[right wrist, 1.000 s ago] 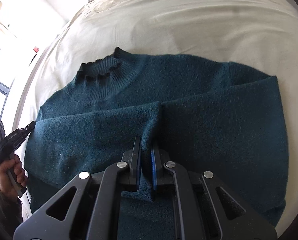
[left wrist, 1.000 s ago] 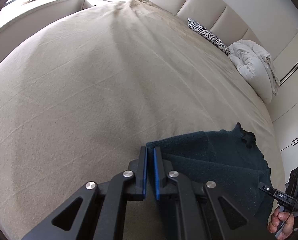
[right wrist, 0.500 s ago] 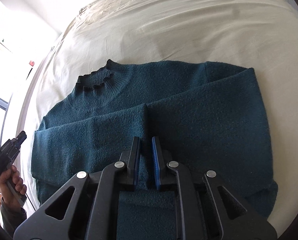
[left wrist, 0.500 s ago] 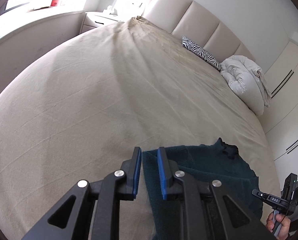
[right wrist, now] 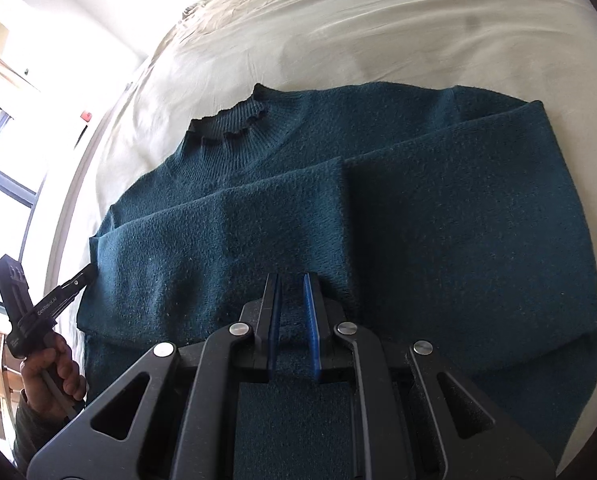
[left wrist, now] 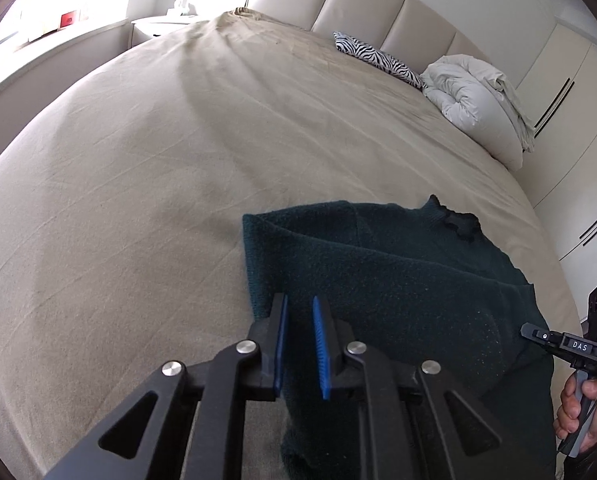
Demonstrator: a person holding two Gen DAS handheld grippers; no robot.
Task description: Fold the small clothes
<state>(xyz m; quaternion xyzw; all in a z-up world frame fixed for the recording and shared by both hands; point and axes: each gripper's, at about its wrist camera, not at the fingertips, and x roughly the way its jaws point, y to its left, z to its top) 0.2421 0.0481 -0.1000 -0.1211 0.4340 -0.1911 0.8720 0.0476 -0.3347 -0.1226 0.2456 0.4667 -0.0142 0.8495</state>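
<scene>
Beige bedsheet (left wrist: 138,184) carries the whole job. Nearest, left gripper (left wrist: 300,312) hangs over the sweater (right wrist: 438,240) edge, its jaws just opened then eased back a bit, now a narrow gap w/ nothing pinched. Right gripper (right wrist: 290,300) sits over the mid hem area, fingers nearly together, no cloth clamped as far as I can tell. Sweater lies flat, both sleeves folded across the chest, collar (right wrist: 226,124) further off. Next, prob. the bottom-up fold: grab both hem corners evenly, lift together, lay toward collar w/o dragging sleeves. Pillow (left wrist: 378,56) and duvet (left wrist: 474,100) at far end.
</scene>
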